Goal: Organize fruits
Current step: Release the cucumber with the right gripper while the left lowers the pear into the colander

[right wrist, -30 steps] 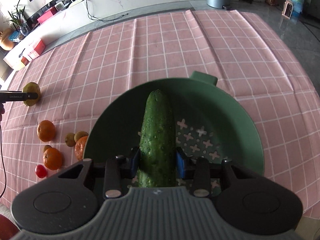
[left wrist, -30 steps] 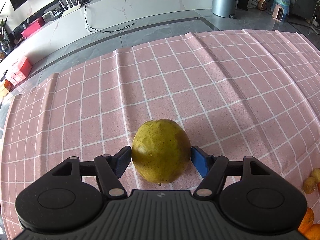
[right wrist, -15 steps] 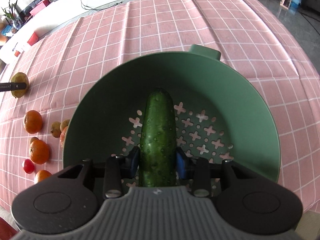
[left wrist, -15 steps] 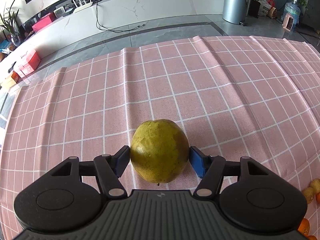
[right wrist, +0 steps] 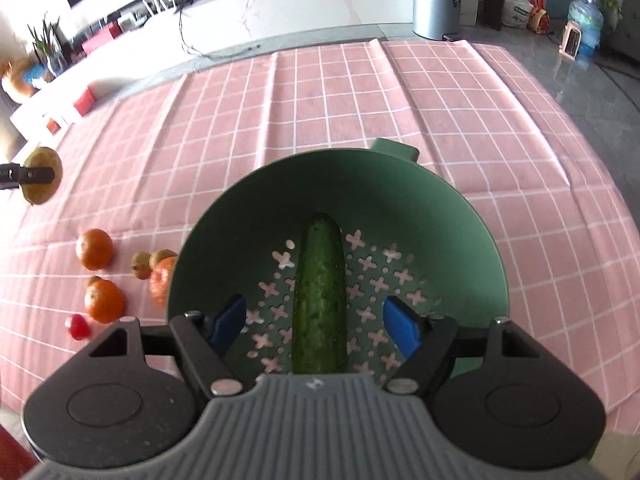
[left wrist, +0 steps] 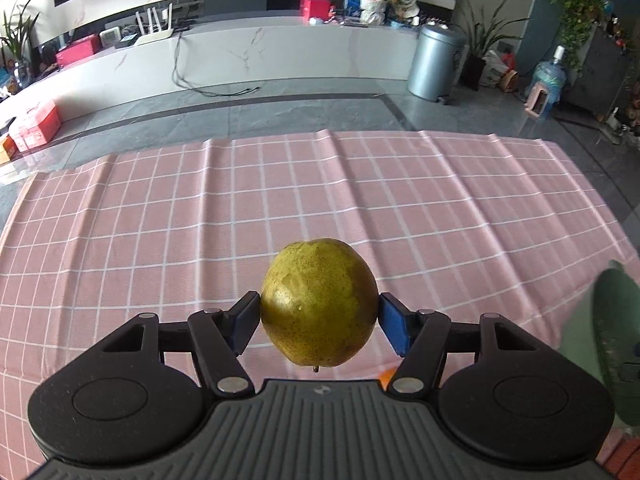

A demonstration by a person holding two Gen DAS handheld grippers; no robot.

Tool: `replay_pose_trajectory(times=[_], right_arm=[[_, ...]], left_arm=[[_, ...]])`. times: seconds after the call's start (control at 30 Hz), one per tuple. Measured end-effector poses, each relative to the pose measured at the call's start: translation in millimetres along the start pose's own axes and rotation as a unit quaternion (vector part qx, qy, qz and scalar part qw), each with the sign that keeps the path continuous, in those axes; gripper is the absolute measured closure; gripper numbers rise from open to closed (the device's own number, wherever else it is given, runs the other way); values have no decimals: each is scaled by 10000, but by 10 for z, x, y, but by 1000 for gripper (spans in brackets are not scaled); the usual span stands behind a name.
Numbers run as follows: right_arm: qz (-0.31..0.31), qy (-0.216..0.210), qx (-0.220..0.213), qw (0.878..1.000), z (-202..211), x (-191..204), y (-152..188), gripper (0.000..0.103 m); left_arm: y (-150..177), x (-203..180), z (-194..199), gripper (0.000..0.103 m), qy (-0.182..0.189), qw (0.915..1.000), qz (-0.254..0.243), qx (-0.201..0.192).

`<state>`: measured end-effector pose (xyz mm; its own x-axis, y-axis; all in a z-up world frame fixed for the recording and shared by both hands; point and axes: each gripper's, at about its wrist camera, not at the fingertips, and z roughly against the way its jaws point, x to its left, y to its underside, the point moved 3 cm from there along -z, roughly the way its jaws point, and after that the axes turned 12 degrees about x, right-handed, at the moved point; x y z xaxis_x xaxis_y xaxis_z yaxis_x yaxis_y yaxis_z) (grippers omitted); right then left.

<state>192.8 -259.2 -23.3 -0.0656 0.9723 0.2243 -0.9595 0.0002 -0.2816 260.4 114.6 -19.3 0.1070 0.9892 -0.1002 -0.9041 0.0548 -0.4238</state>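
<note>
Here, the speckled yellow-green pear (left wrist: 319,307) hangs above the pink checked tablecloth (left wrist: 280,208), clamped between the blue pads of the down-tilted left gripper (left wrist: 319,320). The right gripper (right wrist: 316,322) is opening; its pads stand clear of the bumpy cucumber (right wrist: 320,296) lying in the perforated green colander (right wrist: 472,240). Only the right view shows the oranges (right wrist: 94,249) near the cloth's left edge.

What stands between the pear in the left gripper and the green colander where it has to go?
Nothing visible blocks the way. The left gripper holds the pear above the pink tablecloth. The oranges lie low on the cloth beside the colander. Inside it, the cucumber lies between the right gripper's opening jaws, over the middle.
</note>
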Motion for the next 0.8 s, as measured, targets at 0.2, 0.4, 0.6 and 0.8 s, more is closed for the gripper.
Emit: replay_pose_trajectory(times=[0.2, 0.4, 0.6, 0.8], right_arm=[[-337, -135, -603, 9975, 374, -150, 315, 31], [-607, 172, -1174, 9911, 591, -362, 629, 36], [-788, -129, -1275, 9886, 528, -481, 763, 41], [-588, -88, -1309, 9896, 411, -447, 756, 41]], left_arm=[[142, -820, 414, 29, 832, 9954, -470, -16], [317, -1606, 366, 29, 1319, 9869, -867, 327], [531, -2243, 27, 29, 1203, 9764, -1564, 874], [609, -2567, -184, 29, 685, 9653, -2220, 1195]])
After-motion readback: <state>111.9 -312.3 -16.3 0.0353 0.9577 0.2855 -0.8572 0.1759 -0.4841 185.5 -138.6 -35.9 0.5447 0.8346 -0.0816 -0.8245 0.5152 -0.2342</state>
